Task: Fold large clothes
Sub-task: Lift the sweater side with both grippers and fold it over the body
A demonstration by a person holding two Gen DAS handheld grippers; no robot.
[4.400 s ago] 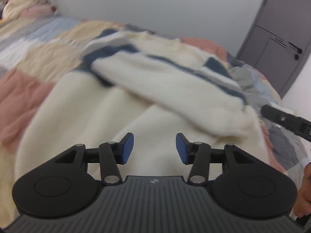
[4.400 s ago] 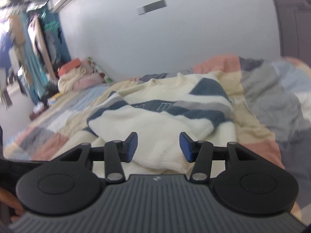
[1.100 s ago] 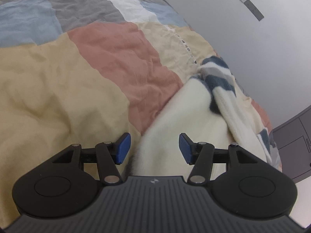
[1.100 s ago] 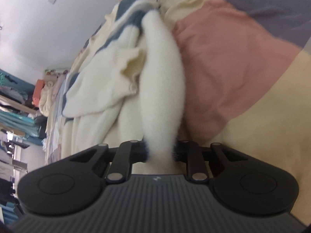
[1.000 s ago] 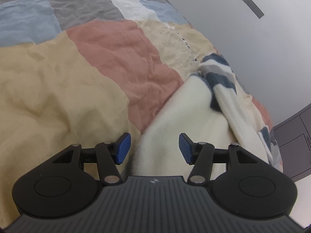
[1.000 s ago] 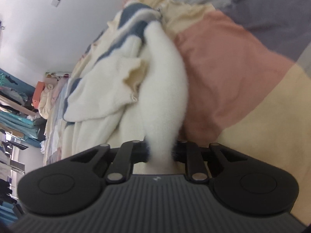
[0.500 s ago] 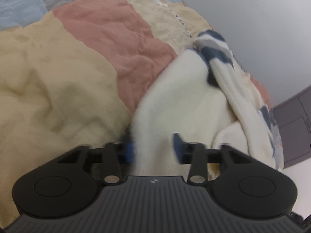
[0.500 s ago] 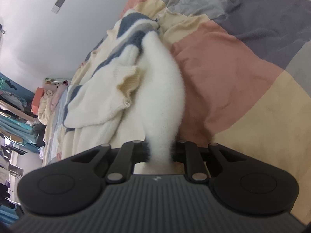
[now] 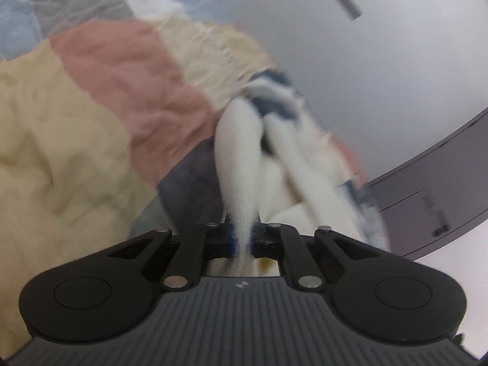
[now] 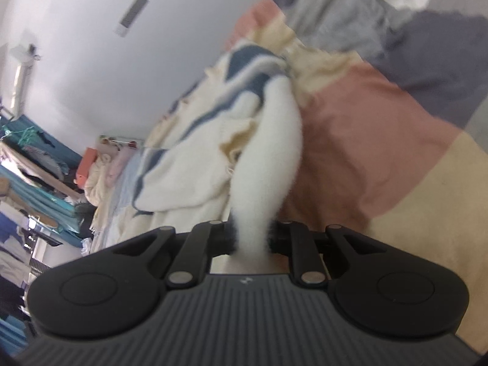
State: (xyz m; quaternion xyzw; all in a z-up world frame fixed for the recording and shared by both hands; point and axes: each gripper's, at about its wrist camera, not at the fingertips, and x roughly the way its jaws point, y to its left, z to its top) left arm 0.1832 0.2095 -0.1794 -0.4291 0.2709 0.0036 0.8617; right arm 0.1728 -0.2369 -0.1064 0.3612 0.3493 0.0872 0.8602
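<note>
Patchwork bedding [image 9: 91,116] in beige, pink and grey fills the surface under both grippers. At the bottom centre of the left view, the left gripper [image 9: 242,239] is closed tightly on a cream fold of the sweater [image 9: 238,152]. The right gripper [image 10: 251,238] pinches another thick cream fold. Farther up, the blue-striped part lies bunched on the bedding, before a pale wall [image 10: 91,30].

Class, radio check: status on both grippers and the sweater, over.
Left gripper shut on cream sweater edge. Right gripper shut on the sweater too. Sweater bunched on patchwork quilt. Nothing in the way.
</note>
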